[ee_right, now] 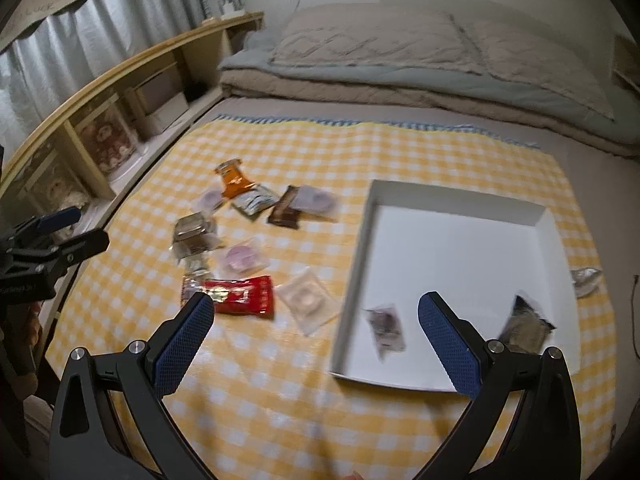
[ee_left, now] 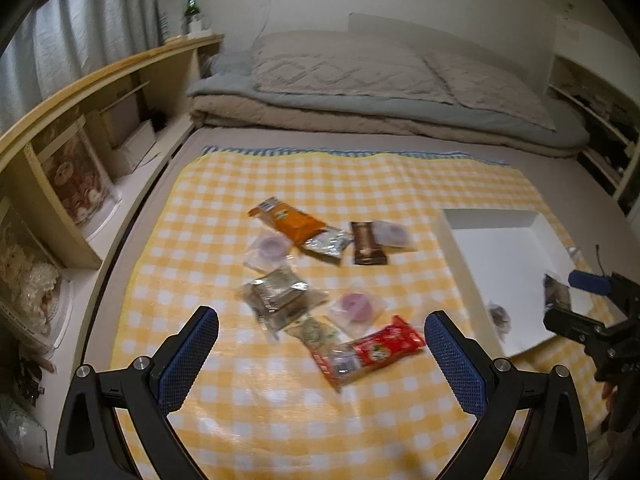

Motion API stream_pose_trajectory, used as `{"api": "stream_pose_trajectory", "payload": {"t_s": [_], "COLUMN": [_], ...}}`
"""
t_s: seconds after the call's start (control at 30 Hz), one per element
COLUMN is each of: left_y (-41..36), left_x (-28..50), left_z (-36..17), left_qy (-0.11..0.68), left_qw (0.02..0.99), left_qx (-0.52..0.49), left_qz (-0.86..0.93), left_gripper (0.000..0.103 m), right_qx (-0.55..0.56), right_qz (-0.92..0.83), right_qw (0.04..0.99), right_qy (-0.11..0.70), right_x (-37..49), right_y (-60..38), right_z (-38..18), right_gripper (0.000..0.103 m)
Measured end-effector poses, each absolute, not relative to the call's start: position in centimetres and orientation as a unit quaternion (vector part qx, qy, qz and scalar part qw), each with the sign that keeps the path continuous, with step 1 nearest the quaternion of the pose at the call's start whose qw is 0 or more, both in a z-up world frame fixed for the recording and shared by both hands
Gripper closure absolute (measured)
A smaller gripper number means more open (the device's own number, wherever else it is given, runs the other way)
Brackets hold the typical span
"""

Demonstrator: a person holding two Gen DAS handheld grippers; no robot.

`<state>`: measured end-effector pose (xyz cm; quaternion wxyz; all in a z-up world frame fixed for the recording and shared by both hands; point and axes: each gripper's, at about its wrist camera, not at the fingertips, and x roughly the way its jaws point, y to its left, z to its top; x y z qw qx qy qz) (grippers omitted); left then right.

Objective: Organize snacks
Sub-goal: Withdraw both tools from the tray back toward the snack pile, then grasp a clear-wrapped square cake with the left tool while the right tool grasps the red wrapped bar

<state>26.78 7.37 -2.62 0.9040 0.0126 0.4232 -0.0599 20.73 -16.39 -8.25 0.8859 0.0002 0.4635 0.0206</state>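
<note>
Nearest the lenses: left hand-held gripper [ee_left: 322,354] spread wide with nothing between its blue-padded fingers, hovering above the yellow-and-white checked cloth [ee_left: 280,412] on the bed; right hand-held gripper [ee_right: 312,330] likewise gaping and empty, poised over the near left edge of the shallow white cardboard tray [ee_right: 460,240]. Just beyond the left fingertips: a red foil snack packet [ee_left: 384,344], touching a clear packet with greenish contents [ee_left: 318,332]. A little farther: a clear pouch holding a pink ring [ee_left: 356,306] and a dark, blurred packet [ee_left: 276,294], overlapping at their edges. Beside the tray's left wall: a clear square pouch with a pale ring [ee_right: 306,300]. Inside the tray, near its front: a small clear packet with dark contents [ee_right: 384,326] and, well apart to the right, a dark packet [ee_right: 526,324] close to the right wall. Outside that wall: a crumpled silver wrapper [ee_right: 586,276]. Farther along the cloth: an orange sachet [ee_left: 290,220], a silver packet [ee_left: 326,244], a brown bar [ee_left: 368,244] and two more pink-ring pouches, loosely clustered. At the far end: folded grey and beige quilts [ee_left: 360,96]; along the left, a wooden shelf [ee_left: 100,76] with a green glass bottle [ee_left: 192,10] on top.
</note>
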Motion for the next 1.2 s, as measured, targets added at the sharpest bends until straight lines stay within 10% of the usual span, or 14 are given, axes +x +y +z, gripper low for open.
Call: {"api": "stream_pose_trajectory", "payload": {"t_s": [0.4,0.67,1.2], "left_y": [10.6,11.5,8.4], "left_x": [35.3,42.1,48.9], "left_z": [-8.0,-13.5,-21.5], "left_qy": [0.478,0.508,0.57], "left_qw": [0.877,0.855,0.815], "left_qx": [-0.053,-0.101,-0.069], "left_qz": [0.005,0.029,0.081], "left_gripper": [0.0,0.0,0.0], "right_qx": [-0.007,-0.009,-0.053], "right_qz": [0.063,0.064,0.092], "right_qw": [0.845,0.819,0.765], "right_qy": [0.531,0.57,0.636], "right_x": [27.2,31.5,33.2], "right_y": [-11.7,-11.2,-10.4], "right_z": [-14.1,-18.5,-24.4], "right_gripper": [0.001,0.047,0.063]}}
